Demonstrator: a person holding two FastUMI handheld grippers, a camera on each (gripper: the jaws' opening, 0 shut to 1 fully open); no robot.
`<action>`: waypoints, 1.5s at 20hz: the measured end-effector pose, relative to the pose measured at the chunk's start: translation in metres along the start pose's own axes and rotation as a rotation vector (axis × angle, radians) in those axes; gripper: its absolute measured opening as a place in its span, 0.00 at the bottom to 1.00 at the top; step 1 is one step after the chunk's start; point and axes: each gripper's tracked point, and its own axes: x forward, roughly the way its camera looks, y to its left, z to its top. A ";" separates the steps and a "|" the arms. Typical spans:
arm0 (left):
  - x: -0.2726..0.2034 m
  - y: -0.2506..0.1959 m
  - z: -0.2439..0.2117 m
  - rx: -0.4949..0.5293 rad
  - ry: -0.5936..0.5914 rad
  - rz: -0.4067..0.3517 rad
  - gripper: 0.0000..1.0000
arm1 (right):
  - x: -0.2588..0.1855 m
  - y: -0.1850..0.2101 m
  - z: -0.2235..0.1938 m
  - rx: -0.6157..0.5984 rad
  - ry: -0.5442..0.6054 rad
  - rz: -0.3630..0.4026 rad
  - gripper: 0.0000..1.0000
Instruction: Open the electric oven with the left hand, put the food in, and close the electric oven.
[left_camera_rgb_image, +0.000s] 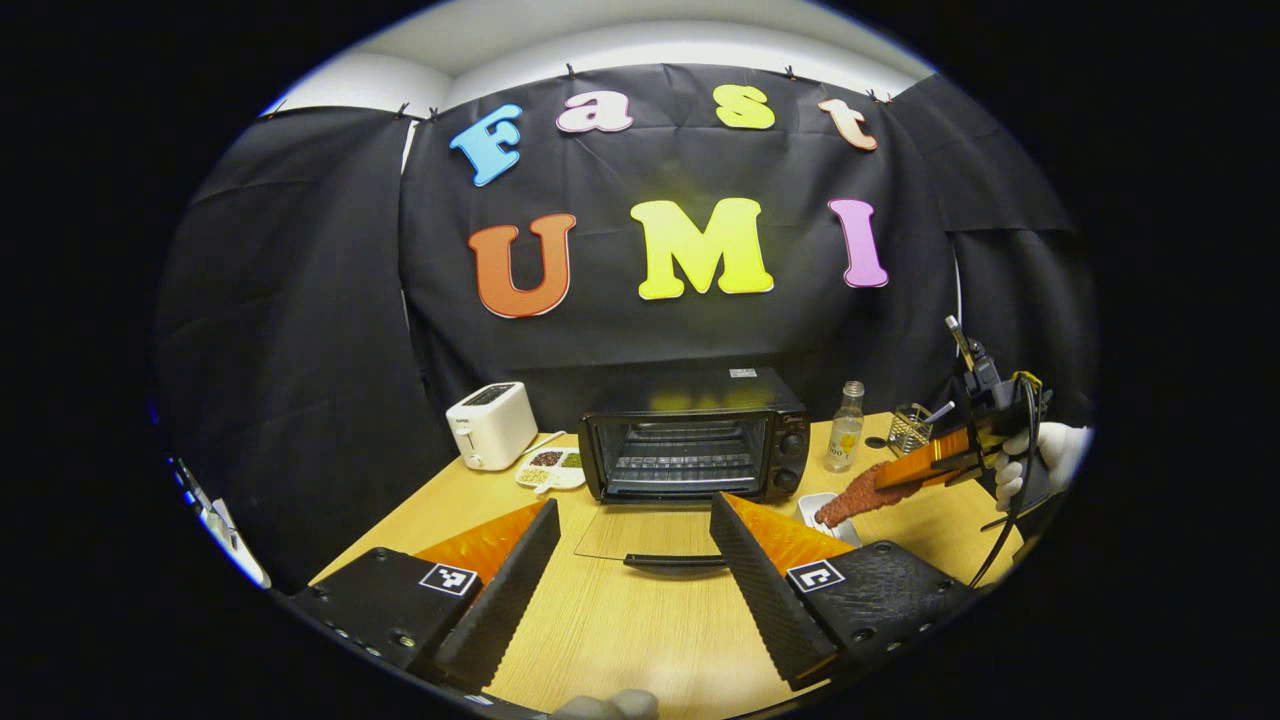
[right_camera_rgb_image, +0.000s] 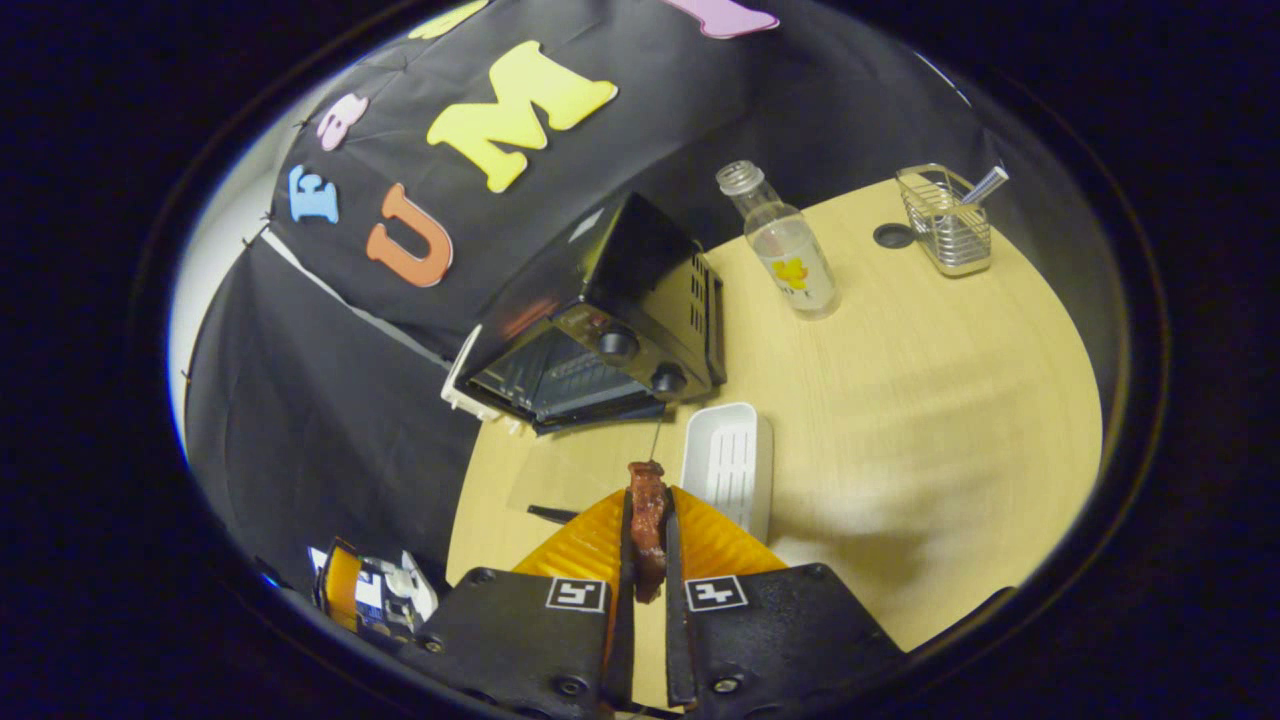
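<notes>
Your left claw (left_camera_rgb_image: 630, 560) hangs wide over the near part of the bench (left_camera_rgb_image: 640, 640), its 2 fingers (left_camera_rgb_image: 510, 590) well apart with nothing between them. Between those fingers, farther off, you see the electric oven (left_camera_rgb_image: 695, 440) standing at the far side of the bench with its glass door (left_camera_rgb_image: 645, 535) dropped flat toward you, the dark handle (left_camera_rgb_image: 675, 562) lying at the door's near edge. The oven's rack shows inside the open mouth, and 2 knobs (left_camera_rgb_image: 792, 460) sit 1 above the other on its right panel.

Your right claw (right_camera_rgb_image: 647, 540) is closed narrow on the food (right_camera_rgb_image: 648, 530), a reddish-brown strip pinched between both fingers and poking out past the tips. In the left gripper view that claw (left_camera_rgb_image: 905, 475) comes in from the right, held by a gloved hand (left_camera_rgb_image: 1040, 460), with the food (left_camera_rgb_image: 850, 497) hanging just above a white tray (left_camera_rgb_image: 812, 508) that sits on the bench to the right of the oven door. In the right gripper view the white tray (right_camera_rgb_image: 728, 465) lies just beside the food's tip, and the oven (right_camera_rgb_image: 600, 340) stands beyond it.

Left of the oven stand a white toaster (left_camera_rgb_image: 490, 425) and a small dish (left_camera_rgb_image: 550, 468) of mixed bits. Right of the oven stand a clear bottle (left_camera_rgb_image: 846, 428) and a wire holder (left_camera_rgb_image: 908, 428) with a utensil in it, near a dark round lid (right_camera_rgb_image: 893, 236).
</notes>
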 end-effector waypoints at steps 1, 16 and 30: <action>0.002 0.006 0.002 0.010 -0.001 -0.016 0.97 | 0.004 0.014 -0.001 0.022 -0.030 0.014 0.16; 0.010 0.069 0.000 0.039 0.030 -0.067 0.97 | 0.177 0.099 0.034 0.349 -0.464 0.005 0.16; 0.023 0.096 -0.007 0.055 0.043 -0.022 0.96 | 0.287 0.107 0.072 0.264 -0.561 -0.150 0.18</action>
